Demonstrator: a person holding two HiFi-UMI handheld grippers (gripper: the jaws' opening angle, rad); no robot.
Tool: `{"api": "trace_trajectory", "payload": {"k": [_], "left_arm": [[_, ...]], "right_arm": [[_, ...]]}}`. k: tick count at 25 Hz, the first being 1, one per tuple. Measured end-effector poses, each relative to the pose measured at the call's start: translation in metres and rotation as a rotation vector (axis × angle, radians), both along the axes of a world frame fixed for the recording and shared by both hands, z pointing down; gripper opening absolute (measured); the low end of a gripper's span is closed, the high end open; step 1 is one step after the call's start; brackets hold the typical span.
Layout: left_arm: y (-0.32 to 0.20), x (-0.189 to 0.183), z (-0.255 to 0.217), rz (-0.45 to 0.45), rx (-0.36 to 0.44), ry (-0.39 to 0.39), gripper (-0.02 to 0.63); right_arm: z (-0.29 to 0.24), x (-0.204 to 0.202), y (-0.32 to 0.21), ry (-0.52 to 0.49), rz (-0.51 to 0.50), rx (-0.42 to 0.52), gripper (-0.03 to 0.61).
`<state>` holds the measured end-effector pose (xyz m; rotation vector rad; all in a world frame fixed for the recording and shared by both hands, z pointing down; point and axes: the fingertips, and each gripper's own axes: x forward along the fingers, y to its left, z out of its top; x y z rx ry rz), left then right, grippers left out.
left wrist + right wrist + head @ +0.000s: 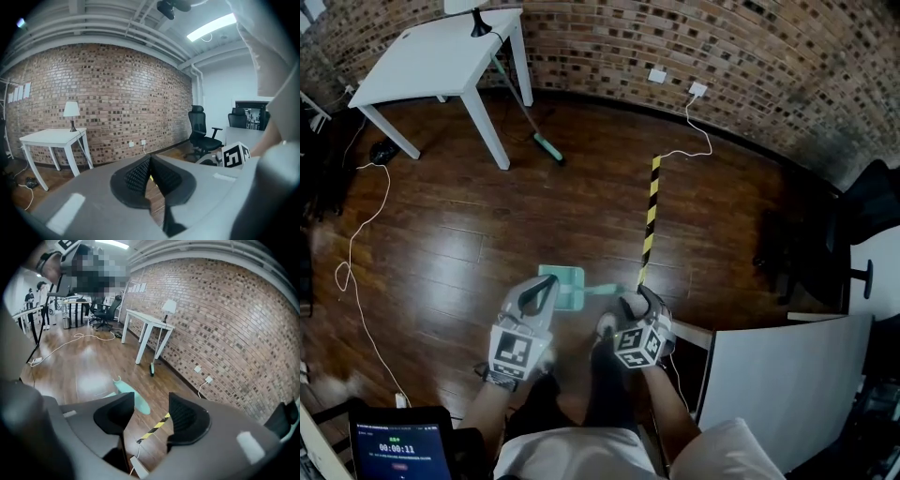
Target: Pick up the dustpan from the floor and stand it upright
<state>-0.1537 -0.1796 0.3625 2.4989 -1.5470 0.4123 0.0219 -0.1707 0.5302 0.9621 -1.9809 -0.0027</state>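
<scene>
Head view: at lower centre the dustpan point(572, 286) is seen on the floor point(581, 202), just above the left gripper point(547, 283), clenched on nothing, and the right gripper point(636, 300), spread empty; open boards are left above it.

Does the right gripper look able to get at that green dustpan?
Probably yes. The right gripper is open and empty, and the dustpan sits on the floor just beyond it, with nothing between; it would only need lowering.
</scene>
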Motion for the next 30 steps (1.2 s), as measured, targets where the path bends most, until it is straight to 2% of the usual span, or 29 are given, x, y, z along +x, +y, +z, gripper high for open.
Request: {"api": "trace_trajectory", "payload": {"k": [5,7,12,15,18,20,23,25,28,30], "left_arm": [[0.012,-0.025,-0.041,-0.001,0.057,0.015,0.000],[0.024,-0.036,-0.063,0.000,0.087,0.028,0.000],[0.073,-0.059,-0.134,0.057,0.205,0.077,0.000],[0.099,-0.071,-0.173,0.077,0.269,0.099,0.000],[0.120,-0.083,-0.199,0.063,0.305,0.121,0.000],[0.135,-0.085,-0.205,0.070,0.321,0.108,0.000],[0.144,-0.091,-0.204,0.046,0.316,0.119,0.000],[0.153,-0.093,-0.213,0.018,0.317,0.171,0.000],[0.173,-0.095,-0.235,0.010,0.352,0.282,0.000],[0.184,-0.095,-0.242,0.015,0.373,0.296,0.000]], "right_arm": [[-0.080,0.007,0.004,-0.070,0.100,0.076,0.232],[-0.122,0.001,0.015,-0.130,0.130,0.112,0.216],[-0.243,-0.032,0.060,-0.314,0.204,0.293,0.161],[-0.289,-0.048,0.084,-0.404,0.223,0.324,0.133],[-0.319,-0.055,0.105,-0.491,0.227,0.319,0.120],[-0.335,-0.053,0.119,-0.543,0.224,0.339,0.106],[-0.350,-0.049,0.129,-0.600,0.218,0.361,0.052],[-0.353,-0.049,0.136,-0.607,0.209,0.351,0.020],[-0.361,-0.051,0.151,-0.609,0.196,0.372,0.014],[-0.373,-0.054,0.163,-0.645,0.182,0.409,0.014]]}}
